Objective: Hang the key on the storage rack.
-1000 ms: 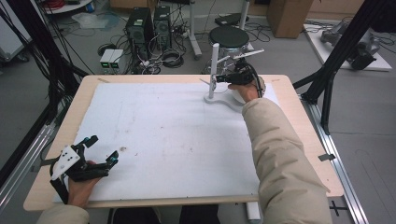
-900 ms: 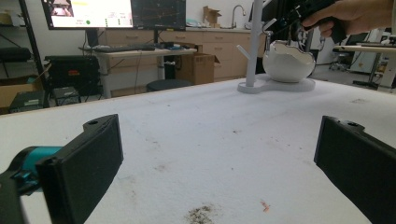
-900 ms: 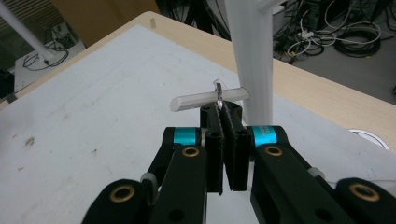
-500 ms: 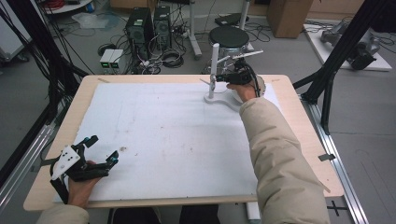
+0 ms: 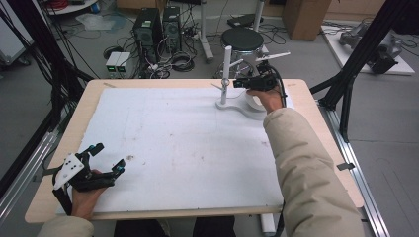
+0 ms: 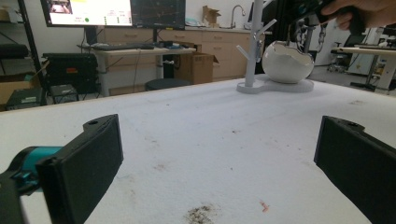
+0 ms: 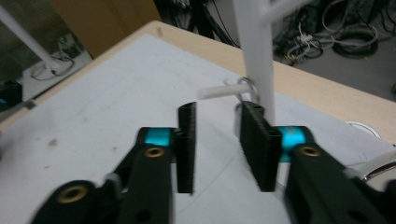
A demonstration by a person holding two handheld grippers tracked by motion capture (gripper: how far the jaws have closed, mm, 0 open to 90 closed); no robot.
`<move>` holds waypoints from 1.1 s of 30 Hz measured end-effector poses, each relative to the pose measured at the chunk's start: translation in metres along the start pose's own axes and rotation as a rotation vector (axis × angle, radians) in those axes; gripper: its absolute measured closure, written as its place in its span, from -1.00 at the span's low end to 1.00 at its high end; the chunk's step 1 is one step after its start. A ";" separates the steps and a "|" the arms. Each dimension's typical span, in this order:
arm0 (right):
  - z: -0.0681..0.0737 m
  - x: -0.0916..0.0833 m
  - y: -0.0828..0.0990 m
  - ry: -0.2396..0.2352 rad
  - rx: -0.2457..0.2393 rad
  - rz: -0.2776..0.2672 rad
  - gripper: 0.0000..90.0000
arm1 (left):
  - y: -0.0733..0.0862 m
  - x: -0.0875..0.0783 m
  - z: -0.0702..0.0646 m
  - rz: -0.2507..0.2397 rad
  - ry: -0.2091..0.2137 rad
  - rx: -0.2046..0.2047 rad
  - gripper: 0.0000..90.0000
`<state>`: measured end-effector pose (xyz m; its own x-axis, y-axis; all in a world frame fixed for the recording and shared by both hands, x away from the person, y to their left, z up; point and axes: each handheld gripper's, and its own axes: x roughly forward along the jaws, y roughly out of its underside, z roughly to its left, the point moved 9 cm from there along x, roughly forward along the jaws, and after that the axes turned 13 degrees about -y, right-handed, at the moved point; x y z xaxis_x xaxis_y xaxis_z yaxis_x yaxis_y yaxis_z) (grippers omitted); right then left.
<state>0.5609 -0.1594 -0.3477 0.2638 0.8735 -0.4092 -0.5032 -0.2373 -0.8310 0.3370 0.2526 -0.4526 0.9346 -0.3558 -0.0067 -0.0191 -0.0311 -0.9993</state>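
Across the table, covered by a white sheet, the biggest thing is the white stand with its upright post and short pegs, set near the far right corner on a flat white base. Just beside the post on that base sits a white egg-shaped bowl with a broken-looking rim. A small metal ring hangs on a low peg right by the post. Against the earlier frames, the right tool has drawn slightly back from the post, and its jaws have just been opening; they now stand apart with nothing between them, the ring just beyond their tips. By the near left corner the left tool rests unmoved, spread wide and empty.
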 end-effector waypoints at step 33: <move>0.089 -0.121 0.124 0.149 -0.293 -0.394 -0.99 | 0.000 -0.001 0.000 -0.003 0.006 -0.003 -0.96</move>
<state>0.3930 -0.2568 -0.3680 0.5118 0.8558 -0.0748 -0.0954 -0.0299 -0.9950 0.3361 0.2528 -0.4524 0.9324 -0.3615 -0.0031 -0.0171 -0.0354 -0.9992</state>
